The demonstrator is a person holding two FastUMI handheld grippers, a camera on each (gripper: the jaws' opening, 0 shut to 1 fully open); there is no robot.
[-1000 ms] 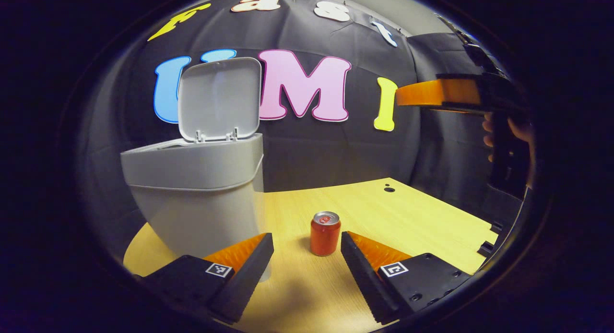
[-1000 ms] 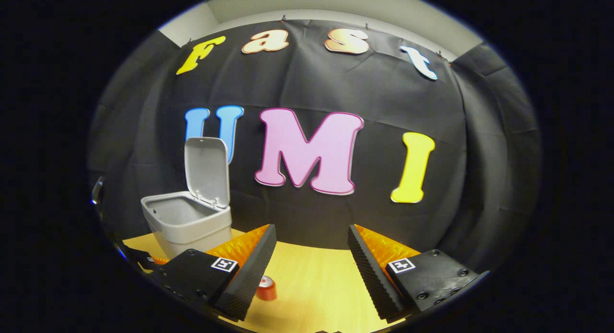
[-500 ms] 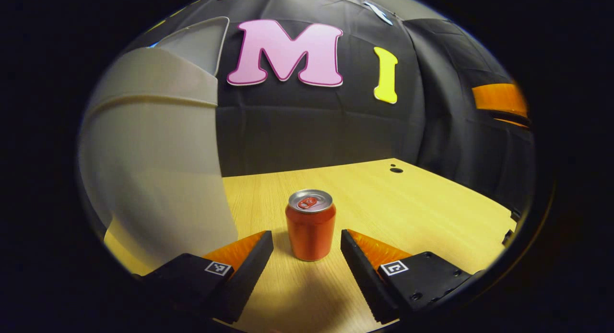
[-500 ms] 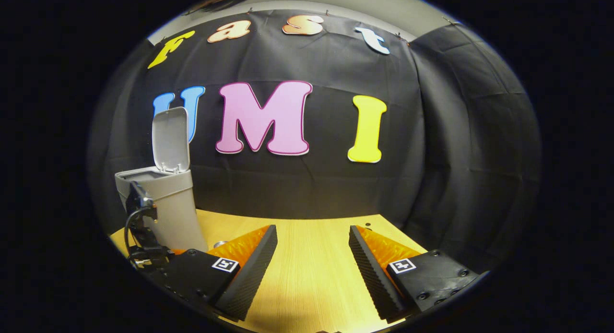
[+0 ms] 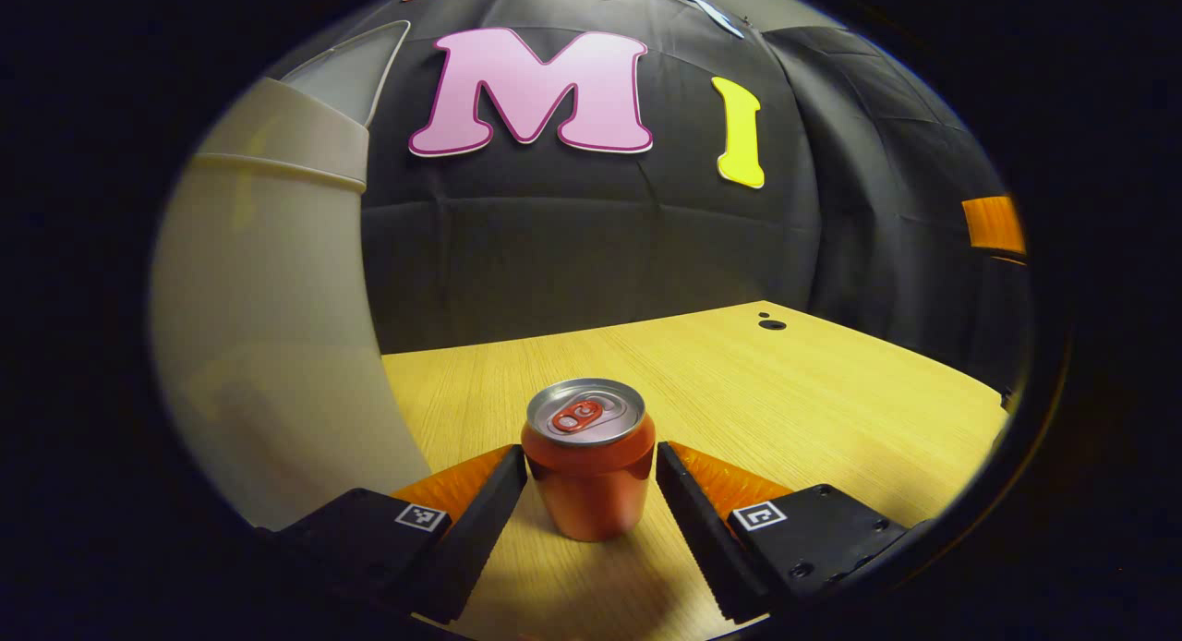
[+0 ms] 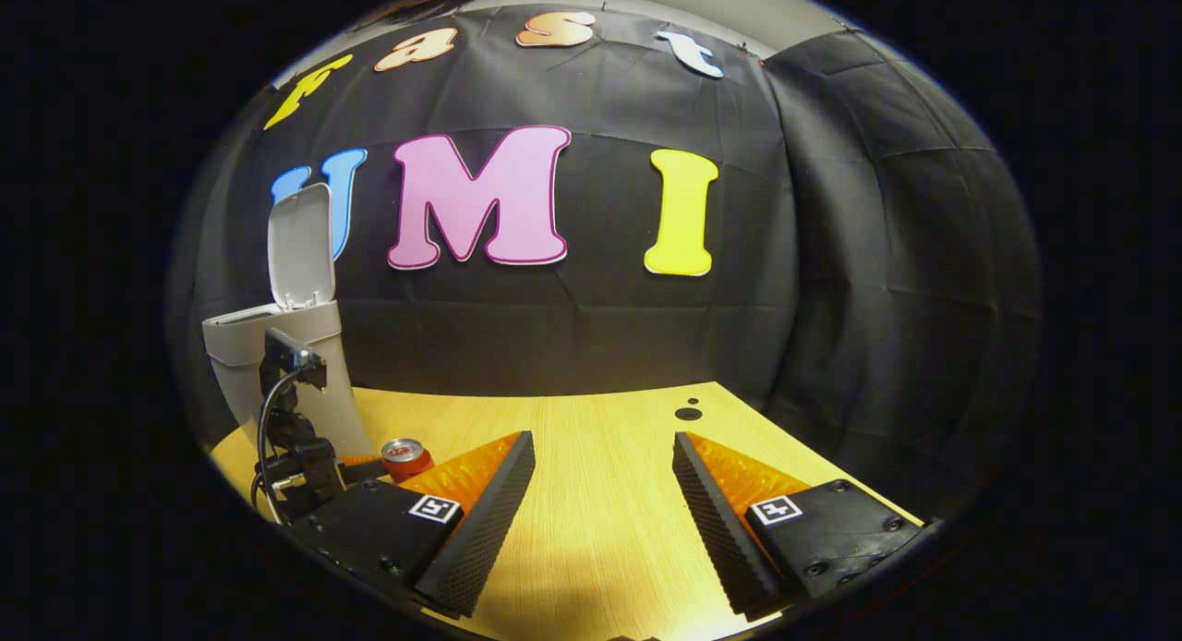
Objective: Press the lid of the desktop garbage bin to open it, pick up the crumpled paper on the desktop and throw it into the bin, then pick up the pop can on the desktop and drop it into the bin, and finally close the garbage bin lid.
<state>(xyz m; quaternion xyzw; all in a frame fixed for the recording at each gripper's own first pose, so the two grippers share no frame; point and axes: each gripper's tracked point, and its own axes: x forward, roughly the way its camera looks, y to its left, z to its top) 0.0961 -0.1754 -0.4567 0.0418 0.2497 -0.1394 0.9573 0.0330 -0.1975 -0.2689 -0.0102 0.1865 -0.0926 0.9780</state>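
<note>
Upright red aluminium pop can (image 5: 588, 461), long axis vertical, stands on the pale wooden surface (image 5: 813, 410) directly between the 2 spread fingers of the left gripper (image 5: 591, 479) — not yet clamped. Right gripper (image 6: 602, 493), also open and empty, sits farther off; grey plastic bin (image 5: 263, 336) rises left of the can.

Wooden desktop (image 5: 813, 401), black cloth wall (image 6: 831, 253)

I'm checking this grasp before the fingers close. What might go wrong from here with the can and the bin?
The pop can stands between the open fingers of the left gripper, slightly nearer one finger; an uneven close might tip or push it. The bin stands close beside it, so the lift may bump its wall. The lid stands upright over the opening and could get knocked during the drop.
</note>
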